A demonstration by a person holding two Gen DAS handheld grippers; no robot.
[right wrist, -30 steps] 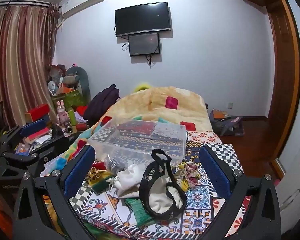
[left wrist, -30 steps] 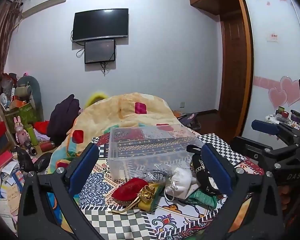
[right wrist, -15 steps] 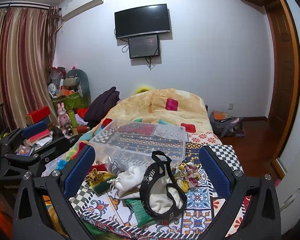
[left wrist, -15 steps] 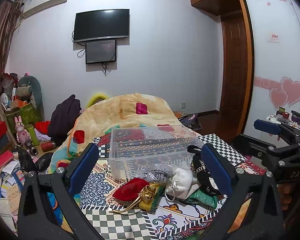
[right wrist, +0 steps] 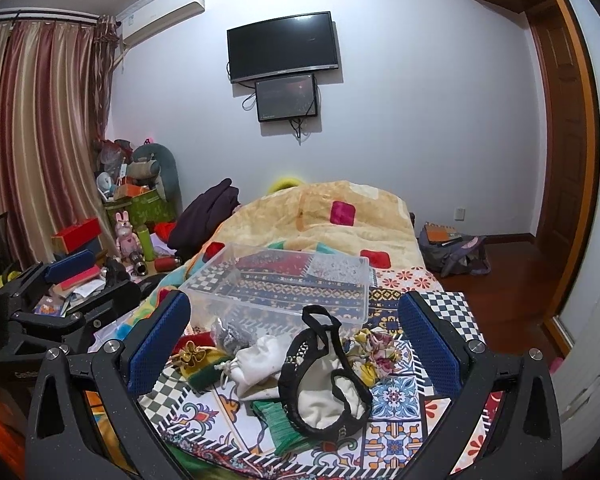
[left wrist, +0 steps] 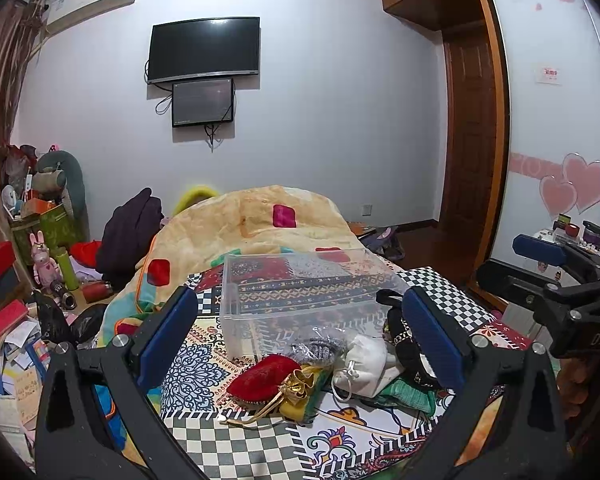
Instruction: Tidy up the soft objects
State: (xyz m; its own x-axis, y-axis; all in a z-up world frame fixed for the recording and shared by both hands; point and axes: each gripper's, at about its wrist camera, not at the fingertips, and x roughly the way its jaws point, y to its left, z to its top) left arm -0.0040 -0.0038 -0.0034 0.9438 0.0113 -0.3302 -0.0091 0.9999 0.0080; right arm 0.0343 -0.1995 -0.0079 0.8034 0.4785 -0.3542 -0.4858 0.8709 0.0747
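Note:
A clear plastic bin stands empty on the patterned bedspread. In front of it lies a heap of soft items: a red pouch, a gold and green pouch, a silver mesh bag, a white drawstring pouch, a black-trimmed cream bag, a floral pouch and a green cloth. My left gripper is open and empty above the heap. My right gripper is open and empty too.
A yellow quilt covers the far bed. Clutter, boxes and toys crowd the floor at left. A backpack lies on the floor at right by the door. The other gripper shows at each view's side.
Both views have shifted only slightly; the grippers stay open and the heap and bin have not moved.

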